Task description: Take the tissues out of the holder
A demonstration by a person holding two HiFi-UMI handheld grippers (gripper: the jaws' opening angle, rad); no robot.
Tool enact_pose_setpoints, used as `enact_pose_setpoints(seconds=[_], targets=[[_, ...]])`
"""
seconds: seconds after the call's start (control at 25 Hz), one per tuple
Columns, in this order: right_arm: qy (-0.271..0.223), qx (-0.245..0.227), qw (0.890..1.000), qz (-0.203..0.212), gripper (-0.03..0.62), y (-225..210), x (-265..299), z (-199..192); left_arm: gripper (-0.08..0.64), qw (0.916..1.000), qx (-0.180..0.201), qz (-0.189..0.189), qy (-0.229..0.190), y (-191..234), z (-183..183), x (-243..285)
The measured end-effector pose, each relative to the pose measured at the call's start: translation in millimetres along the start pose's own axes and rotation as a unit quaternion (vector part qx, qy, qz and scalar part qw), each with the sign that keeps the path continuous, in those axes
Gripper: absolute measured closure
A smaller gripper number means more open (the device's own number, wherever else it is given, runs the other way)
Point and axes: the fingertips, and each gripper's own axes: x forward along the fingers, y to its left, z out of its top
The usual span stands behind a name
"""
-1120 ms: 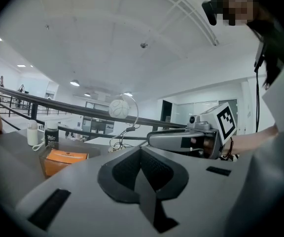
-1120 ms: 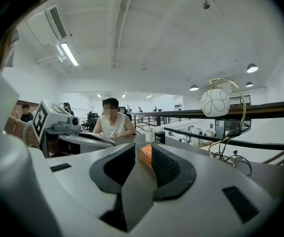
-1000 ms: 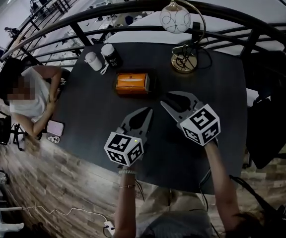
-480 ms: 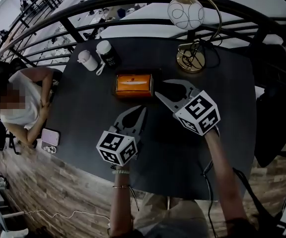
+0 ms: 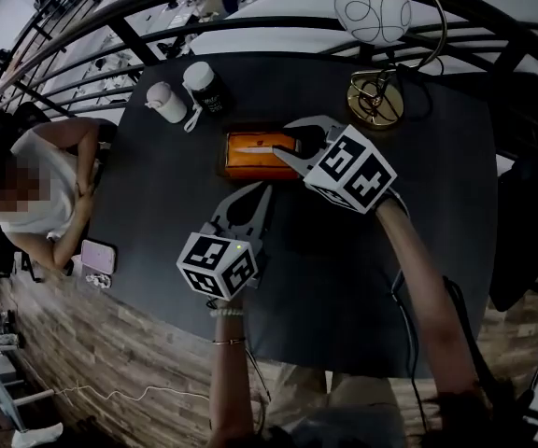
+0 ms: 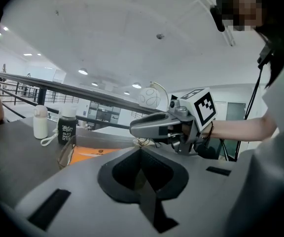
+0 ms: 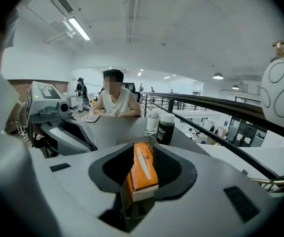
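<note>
An orange tissue pack (image 5: 255, 150) lies flat in a clear holder (image 5: 224, 161) on the dark table (image 5: 157, 194). My right gripper (image 5: 284, 140) is open, its jaws reaching over the pack's right end. In the right gripper view the tissue pack (image 7: 142, 172) sits lengthwise between the two jaws, and I cannot tell if they touch it. My left gripper (image 5: 248, 200) is open and holds nothing, a little nearer than the holder. From the left gripper view the tissue pack (image 6: 90, 154) is ahead on the left and the right gripper (image 6: 149, 126) crosses above it.
A white bottle (image 5: 166, 103) and a black bottle (image 5: 204, 87) stand beyond the holder. A brass lamp with a glass globe (image 5: 374, 7) stands at the back right. A person (image 5: 45, 185) sits at the table's left edge beside a phone (image 5: 98, 256). A railing runs behind the table.
My right gripper has moved forward and left from open table space onto the right end of the tissue holder. The left gripper has stayed in about the same place.
</note>
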Motion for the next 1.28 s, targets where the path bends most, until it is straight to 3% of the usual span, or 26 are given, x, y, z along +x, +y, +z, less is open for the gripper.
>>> enact_pose_setpoints(seconds=[0.52, 1.08, 1.28], targets=[[0.118, -0.048, 0.99, 0.065, 0.488, 8, 70, -21, 0.552, 0.9999, -0.007, -0.004, 0.008, 26, 5, 0], [0.241, -0.126, 0.96, 0.074, 0.488, 6, 106, -58, 0.552, 0.9999, -0.012, 0.0, 0.007, 37, 1, -3], [0.244, -0.097, 0.962, 0.078, 0.497, 3, 109, -57, 0.552, 0.9999, -0.014, 0.0, 0.009, 38, 0, -3]])
